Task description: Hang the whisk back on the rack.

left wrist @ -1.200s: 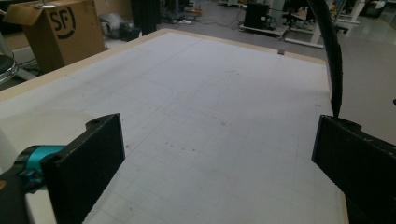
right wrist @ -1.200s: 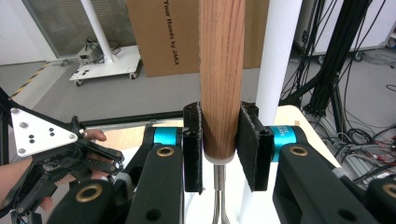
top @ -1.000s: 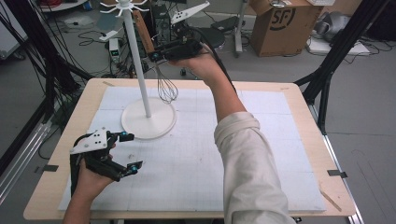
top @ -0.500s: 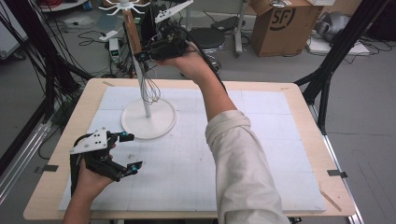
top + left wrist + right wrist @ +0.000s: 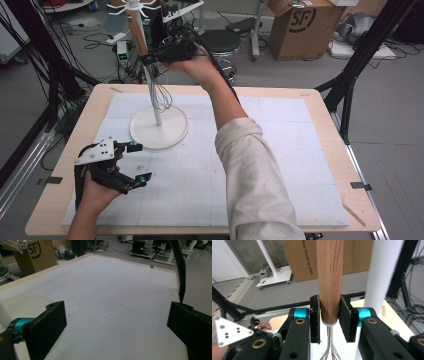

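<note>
My right gripper [image 5: 329, 320] clamps the whisk [image 5: 329, 277] by its wooden handle.
The high view adds the white stand [image 5: 159, 131] beside it; my left gripper [image 5: 134, 161] rests wide open, holding nothing.

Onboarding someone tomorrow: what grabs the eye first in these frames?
The right gripper, raised over the table's far left, is shut on the wooden handle of a whisk, which hangs wires-down beside the pole of a white stand. The left gripper rests open and empty at the near left of the white mat. A brown cardboard box sits on the floor beyond the table.
</note>
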`<state>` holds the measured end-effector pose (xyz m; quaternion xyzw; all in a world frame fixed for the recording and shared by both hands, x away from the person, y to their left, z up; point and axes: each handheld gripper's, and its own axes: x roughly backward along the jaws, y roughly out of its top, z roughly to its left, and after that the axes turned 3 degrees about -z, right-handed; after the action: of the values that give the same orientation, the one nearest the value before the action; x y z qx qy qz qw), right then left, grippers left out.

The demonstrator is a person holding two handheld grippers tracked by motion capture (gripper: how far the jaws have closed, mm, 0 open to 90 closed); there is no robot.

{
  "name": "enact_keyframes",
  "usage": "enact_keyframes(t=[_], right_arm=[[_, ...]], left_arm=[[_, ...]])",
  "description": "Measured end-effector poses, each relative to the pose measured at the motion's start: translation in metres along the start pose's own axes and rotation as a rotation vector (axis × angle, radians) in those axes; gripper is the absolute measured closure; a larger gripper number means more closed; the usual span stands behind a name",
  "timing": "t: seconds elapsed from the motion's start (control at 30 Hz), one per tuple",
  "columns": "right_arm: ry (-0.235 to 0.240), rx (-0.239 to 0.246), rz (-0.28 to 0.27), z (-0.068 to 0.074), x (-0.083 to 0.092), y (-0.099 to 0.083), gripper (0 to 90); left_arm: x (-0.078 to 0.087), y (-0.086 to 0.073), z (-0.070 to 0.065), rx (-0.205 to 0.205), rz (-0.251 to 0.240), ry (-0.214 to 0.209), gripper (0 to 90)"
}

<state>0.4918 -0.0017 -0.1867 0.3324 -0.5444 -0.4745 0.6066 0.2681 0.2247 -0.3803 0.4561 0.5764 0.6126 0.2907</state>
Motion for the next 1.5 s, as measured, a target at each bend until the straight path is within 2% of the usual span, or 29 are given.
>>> enact_keyframes(t=[0.03, 0.1, 0.17, 0.33, 0.47, 0.5, 0.6, 0.7, 0.93, 0.97, 1.03, 1.07, 1.33, 1.37, 1.5], right_arm=[[-0.014, -0.017, -0.002, 0.001, 0.0, 0.0, 71.0], [-0.062, -0.014, 0.011, 0.0, -0.001, -0.002, 63.9], [-0.086, -0.014, 0.009, -0.001, 0.0, -0.005, 57.4], [-0.144, 0.017, 0.018, 0.001, 0.01, -0.017, 43.2], [-0.168, 0.037, 0.011, 0.003, 0.019, -0.021, 40.2], [-0.177, 0.037, 0.006, 0.006, 0.026, -0.024, 39.8], [-0.181, 0.046, -0.004, 0.009, 0.033, -0.026, 39.4], [-0.197, 0.081, -0.021, 0.014, 0.043, -0.031, 38.9], [-0.19, 0.079, -0.027, 0.023, 0.065, -0.046, 26.0], [-0.189, 0.065, -0.027, 0.026, 0.068, -0.049, 24.3], [-0.196, 0.069, -0.01, 0.028, 0.074, -0.055, 21.3], [-0.205, 0.078, -0.015, 0.029, 0.077, -0.057, 21.2], [-0.215, 0.044, -0.023, 0.038, 0.103, -0.081, 13.9], [-0.216, 0.036, -0.018, 0.039, 0.106, -0.083, 10.8], [-0.22, 0.035, -0.036, 0.045, 0.116, -0.095, 8.6]], left_arm=[[0.0, 0.0, 0.0, -0.001, 0.004, 0.0, 3.1], [-0.001, 0.0, 0.0, 0.0, 0.004, -0.002, 3.1], [-0.001, 0.0, -0.001, 0.001, 0.003, 0.001, 3.1], [0.0, 0.0, 0.0, -0.006, 0.006, 0.004, 3.1], [-0.001, 0.0, -0.001, -0.003, 0.008, 0.003, 3.0], [-0.001, 0.0, -0.001, -0.002, 0.009, 0.001, 3.0], [-0.003, 0.0, -0.001, -0.003, 0.012, -0.001, 3.1], [-0.004, -0.001, -0.002, -0.001, 0.017, -0.002, 3.1], [-0.005, -0.001, -0.002, -0.003, 0.023, -0.002, 3.1], [-0.006, -0.001, -0.002, -0.003, 0.023, -0.007, 3.0], [-0.007, -0.001, -0.003, -0.003, 0.025, -0.006, 3.1], [-0.007, -0.001, -0.003, -0.007, 0.027, -0.011, 3.1], [-0.008, 0.0, -0.005, -0.011, 0.025, -0.012, 3.0], [-0.008, 0.0, -0.005, -0.008, 0.026, -0.015, 3.1], [-0.009, 0.0, -0.005, -0.007, 0.03, -0.013, 3.0]])
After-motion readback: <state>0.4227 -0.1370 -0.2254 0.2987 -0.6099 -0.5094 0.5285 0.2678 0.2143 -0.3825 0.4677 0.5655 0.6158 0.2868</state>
